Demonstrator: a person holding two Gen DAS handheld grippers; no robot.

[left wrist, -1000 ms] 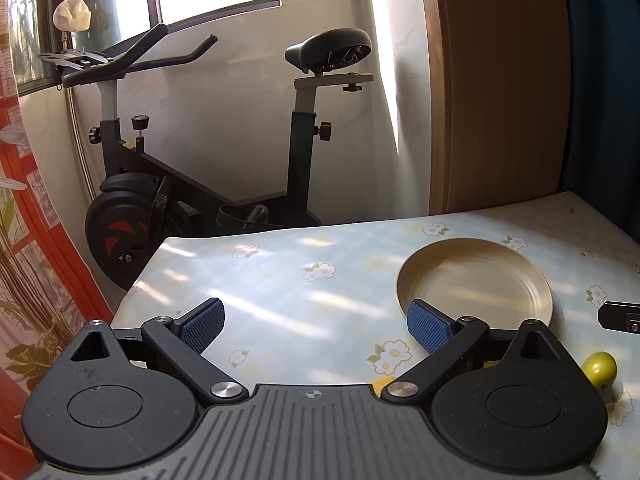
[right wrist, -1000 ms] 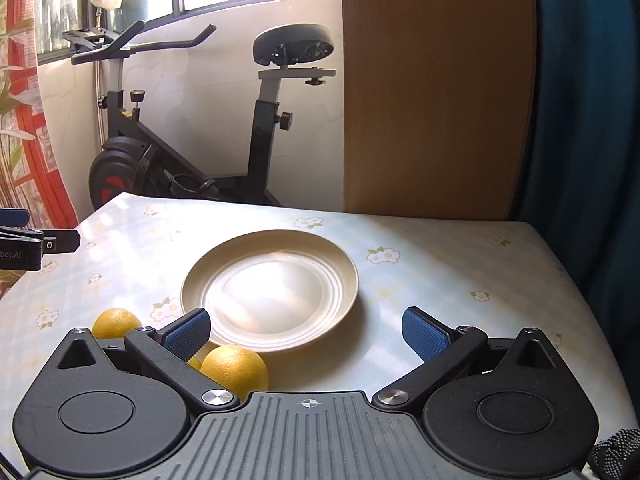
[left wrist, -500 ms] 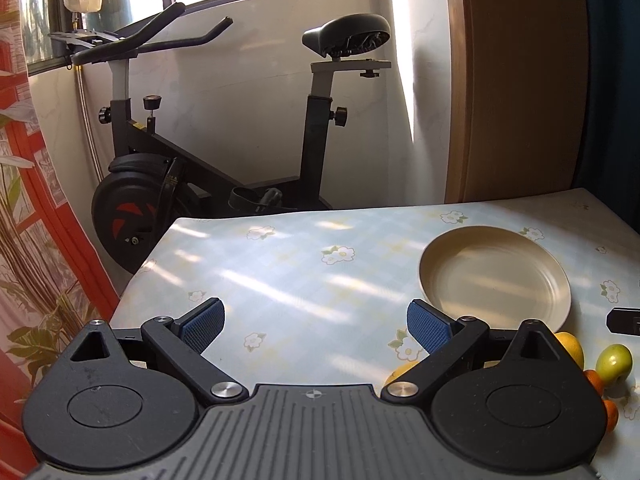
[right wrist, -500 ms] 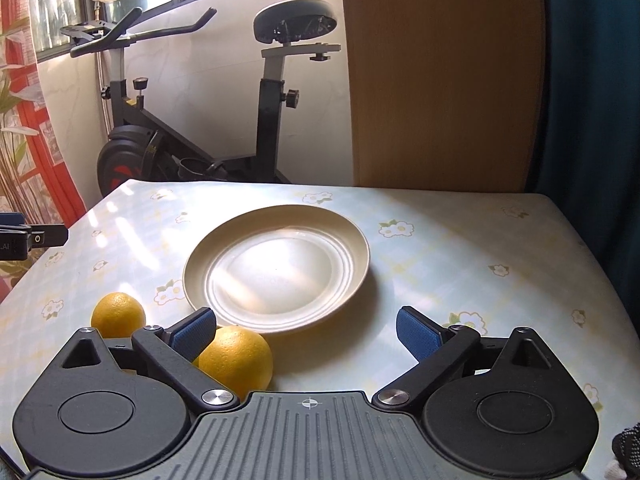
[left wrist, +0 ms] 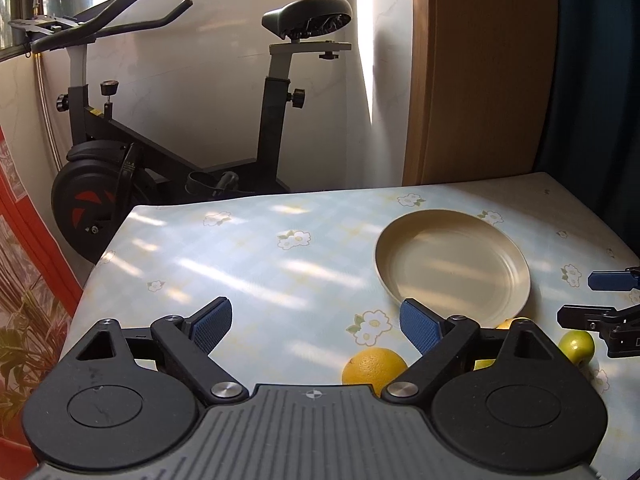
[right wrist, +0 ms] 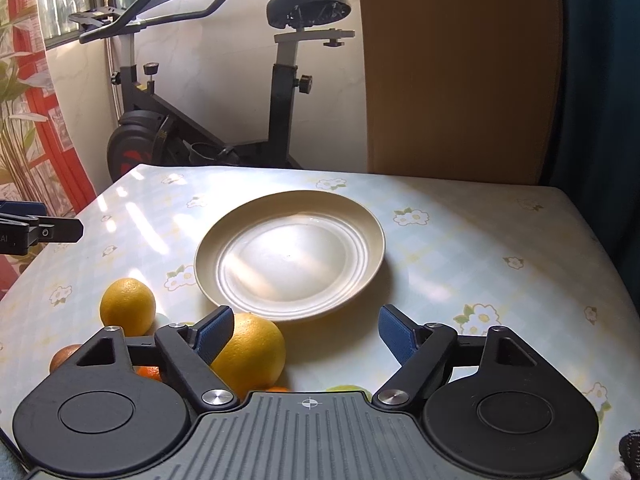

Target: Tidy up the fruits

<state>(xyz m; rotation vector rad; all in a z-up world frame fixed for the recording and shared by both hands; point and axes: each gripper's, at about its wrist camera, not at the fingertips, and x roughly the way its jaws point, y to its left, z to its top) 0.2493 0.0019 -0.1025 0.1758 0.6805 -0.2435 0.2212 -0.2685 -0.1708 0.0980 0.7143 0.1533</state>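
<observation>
A cream plate (left wrist: 452,264) (right wrist: 290,256) stands empty on the flowered tablecloth. My left gripper (left wrist: 316,326) is closing slowly with nothing between its pads. An orange (left wrist: 374,368) lies just under its right finger, and a green fruit (left wrist: 576,346) sits further right. My right gripper (right wrist: 306,334) (left wrist: 580,298) is closing too. A large orange (right wrist: 252,354) rests against its left finger, with the right pad well clear of it. A smaller orange (right wrist: 127,306) lies to the left. Small orange, brown and green fruits peek out under the gripper body.
An exercise bike (left wrist: 168,152) stands beyond the table's far edge by the wall and window. A wooden panel (right wrist: 456,72) and a dark blue curtain (right wrist: 600,92) rise behind the table. My left gripper's finger (right wrist: 40,228) pokes in at the left edge of the right wrist view.
Both views have tipped downward, so more fruit shows near the fingers. The right gripper's jaws have narrowed beside the large orange. The left jaws are slightly narrower.
</observation>
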